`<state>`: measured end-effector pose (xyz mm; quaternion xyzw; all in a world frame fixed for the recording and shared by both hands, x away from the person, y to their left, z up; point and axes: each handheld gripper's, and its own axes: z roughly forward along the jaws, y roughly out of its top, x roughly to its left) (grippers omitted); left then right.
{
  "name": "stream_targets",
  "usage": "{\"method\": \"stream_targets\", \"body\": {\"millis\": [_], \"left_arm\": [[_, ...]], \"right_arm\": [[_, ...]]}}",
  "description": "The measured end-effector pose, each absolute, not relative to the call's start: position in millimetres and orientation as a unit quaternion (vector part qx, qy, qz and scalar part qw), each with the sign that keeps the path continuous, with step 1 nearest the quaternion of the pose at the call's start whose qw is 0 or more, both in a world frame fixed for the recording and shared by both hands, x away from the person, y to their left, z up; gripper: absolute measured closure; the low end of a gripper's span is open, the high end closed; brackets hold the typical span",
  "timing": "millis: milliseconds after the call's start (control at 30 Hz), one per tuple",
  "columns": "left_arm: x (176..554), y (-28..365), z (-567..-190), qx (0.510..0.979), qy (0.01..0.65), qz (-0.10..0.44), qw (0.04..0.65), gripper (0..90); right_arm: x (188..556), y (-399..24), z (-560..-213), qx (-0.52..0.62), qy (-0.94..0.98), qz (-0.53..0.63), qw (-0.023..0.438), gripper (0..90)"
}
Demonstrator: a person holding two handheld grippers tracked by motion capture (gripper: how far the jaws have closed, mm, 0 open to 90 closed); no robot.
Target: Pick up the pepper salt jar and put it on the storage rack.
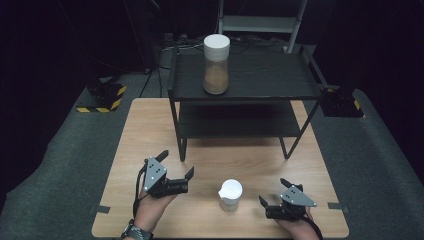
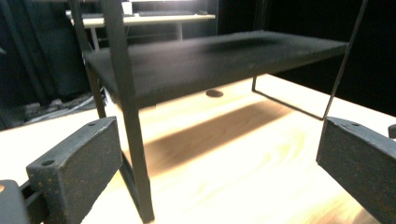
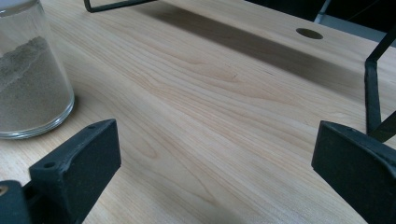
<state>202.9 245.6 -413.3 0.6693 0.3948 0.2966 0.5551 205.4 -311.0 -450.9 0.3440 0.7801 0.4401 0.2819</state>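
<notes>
high view: near the table's front edge, the left gripper and right gripper both rest with jaws spread and empty, the small white-lidded jar standing between them. farther back, a tall jar stands on the black shelf's top.

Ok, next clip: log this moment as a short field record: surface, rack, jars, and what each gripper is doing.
surface: light wooden table
rack: black two-tier shelf standing at the table's far half
tall jar: white lid, brown powder inside, upright on the rack's top tier
small jar: white lid, greyish powder inside, upright on the table between the grippers
left gripper: open, empty, pointing toward the rack
right gripper: open, empty, beside the small jar, not touching it
contact: nothing held
</notes>
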Motion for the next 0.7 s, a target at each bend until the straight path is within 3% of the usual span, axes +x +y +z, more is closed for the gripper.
{"method": "stream_targets", "body": {"millis": [700], "left_arm": [[206,247,-455,0.727,0.418,0.275,0.470,0.4]], "right_arm": [[203,-307,-451,0.346,0.779,0.435,0.291,0.4]]}}
